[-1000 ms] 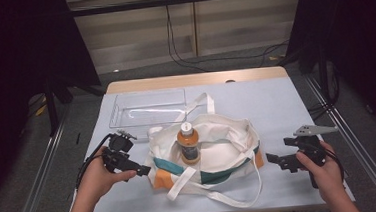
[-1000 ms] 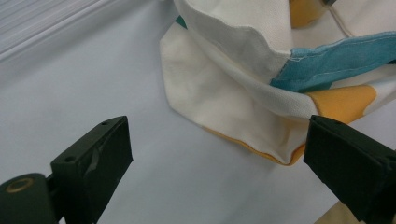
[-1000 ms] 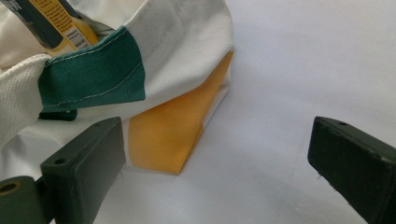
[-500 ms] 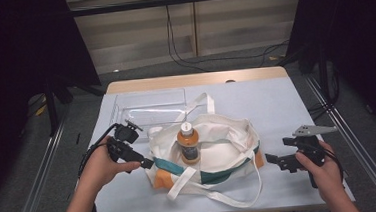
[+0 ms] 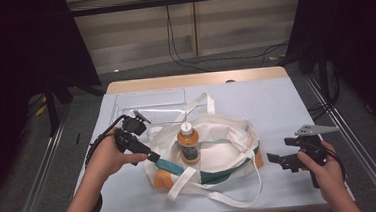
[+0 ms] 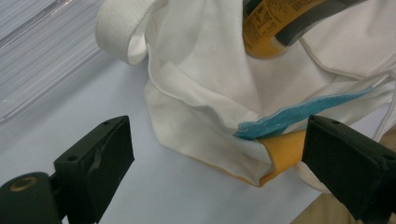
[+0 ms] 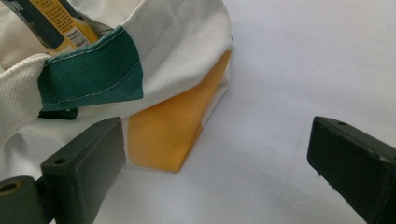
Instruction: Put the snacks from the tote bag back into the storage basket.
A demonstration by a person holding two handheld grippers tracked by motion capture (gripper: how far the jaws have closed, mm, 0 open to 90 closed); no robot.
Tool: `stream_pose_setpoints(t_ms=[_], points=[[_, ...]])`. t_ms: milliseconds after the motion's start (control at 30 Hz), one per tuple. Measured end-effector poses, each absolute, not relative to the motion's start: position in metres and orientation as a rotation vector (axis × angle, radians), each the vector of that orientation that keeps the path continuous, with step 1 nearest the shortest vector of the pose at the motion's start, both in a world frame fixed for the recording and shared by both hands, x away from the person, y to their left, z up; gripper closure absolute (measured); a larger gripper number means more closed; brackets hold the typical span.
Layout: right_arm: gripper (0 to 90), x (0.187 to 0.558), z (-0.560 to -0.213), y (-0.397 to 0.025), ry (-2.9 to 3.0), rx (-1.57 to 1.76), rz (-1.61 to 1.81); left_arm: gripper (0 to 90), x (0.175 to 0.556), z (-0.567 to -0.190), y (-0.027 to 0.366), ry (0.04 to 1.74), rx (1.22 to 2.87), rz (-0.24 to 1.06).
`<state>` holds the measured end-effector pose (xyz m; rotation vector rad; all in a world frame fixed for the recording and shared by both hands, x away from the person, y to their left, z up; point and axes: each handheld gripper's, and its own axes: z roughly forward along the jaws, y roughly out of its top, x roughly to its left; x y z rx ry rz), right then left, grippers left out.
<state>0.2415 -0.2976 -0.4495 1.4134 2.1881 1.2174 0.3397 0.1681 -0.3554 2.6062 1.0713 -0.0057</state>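
Reaching in from the near edge, the person's left hand (image 5: 110,156) is angling the left gripper (image 5: 152,157) down at the tote bag's (image 5: 219,149) left corner, its jaws spread wide around the fold without clamping it. The right hand (image 5: 323,164) is holding the right gripper (image 5: 274,158) low, just beside the bag's right corner, jaws gaping. An orange bottle (image 5: 188,143) is standing upright inside the bag, mid-table (image 5: 276,105).
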Motion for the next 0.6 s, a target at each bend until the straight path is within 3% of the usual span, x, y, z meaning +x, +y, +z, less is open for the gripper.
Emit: stream_pose_setpoints(t_ms=[600], points=[[3.9,0.239,-0.449,-0.299,2.189,1.415,1.221,9.1,0.349,-0.347,0.138,1.019,2.655,-0.024]])
